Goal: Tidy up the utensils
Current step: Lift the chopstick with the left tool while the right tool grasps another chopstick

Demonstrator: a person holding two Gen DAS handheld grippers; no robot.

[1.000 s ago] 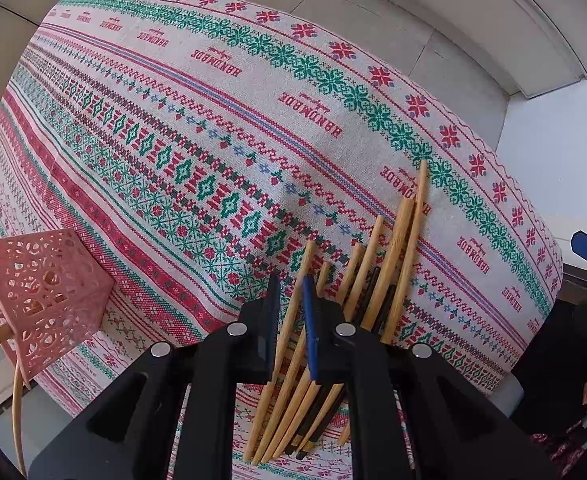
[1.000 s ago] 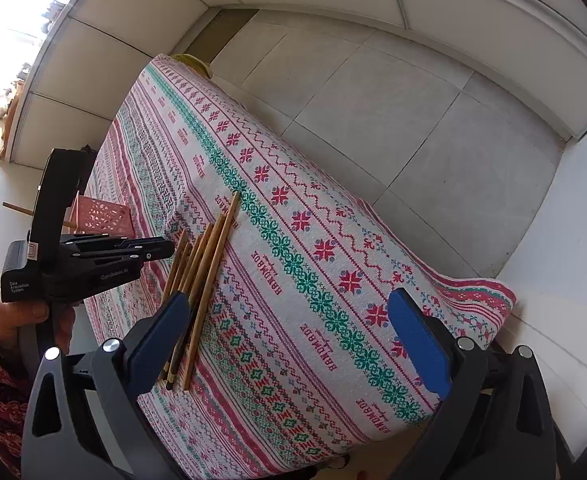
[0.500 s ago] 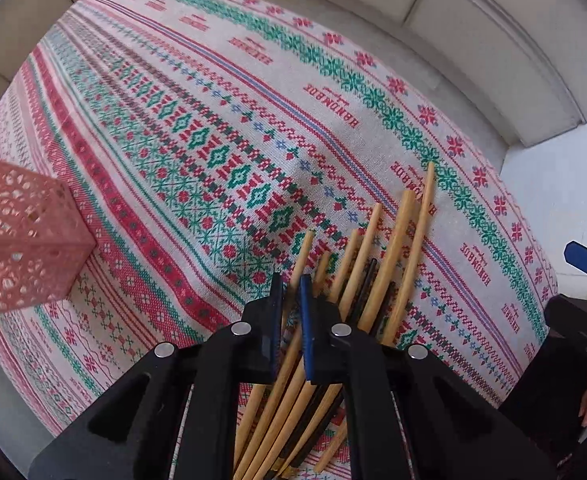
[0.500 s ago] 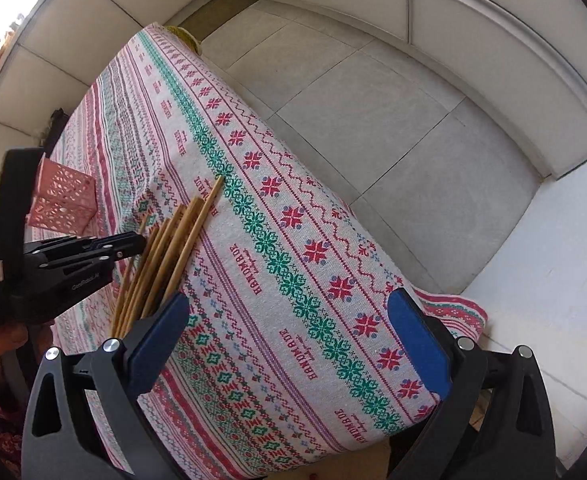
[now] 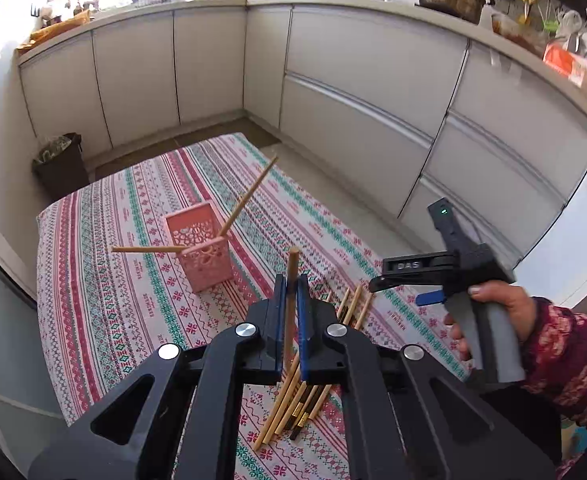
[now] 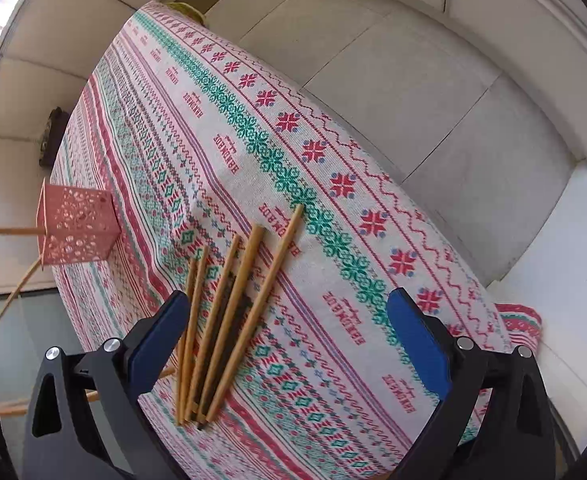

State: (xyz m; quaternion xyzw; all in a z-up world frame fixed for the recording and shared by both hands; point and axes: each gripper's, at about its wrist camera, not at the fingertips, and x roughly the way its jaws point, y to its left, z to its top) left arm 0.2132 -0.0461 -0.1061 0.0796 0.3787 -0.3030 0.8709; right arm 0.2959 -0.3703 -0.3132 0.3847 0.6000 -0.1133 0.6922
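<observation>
My left gripper (image 5: 290, 284) is shut on one wooden chopstick (image 5: 291, 280) and holds it upright above the table. Below it, a bundle of several chopsticks (image 5: 313, 384) lies on the patterned tablecloth (image 5: 125, 280). A pink perforated holder (image 5: 202, 250) stands beyond, with two chopsticks sticking out of it. My right gripper (image 6: 287, 336) is open and empty above the same bundle (image 6: 229, 312). The holder (image 6: 78, 226) shows at the left of the right wrist view. The right gripper also shows in the left wrist view (image 5: 393, 278), held in a hand.
White kitchen cabinets (image 5: 373, 92) line the far walls. A dark waste bin (image 5: 59, 162) stands on the floor past the table's far left corner. The table edge (image 6: 373, 160) drops to a tiled floor (image 6: 433, 100) on the right.
My left gripper closed on a chopstick, lifted it from the bundle and tilted up to face the holder and cabinets. My right gripper moved closer over the bundle, still open.
</observation>
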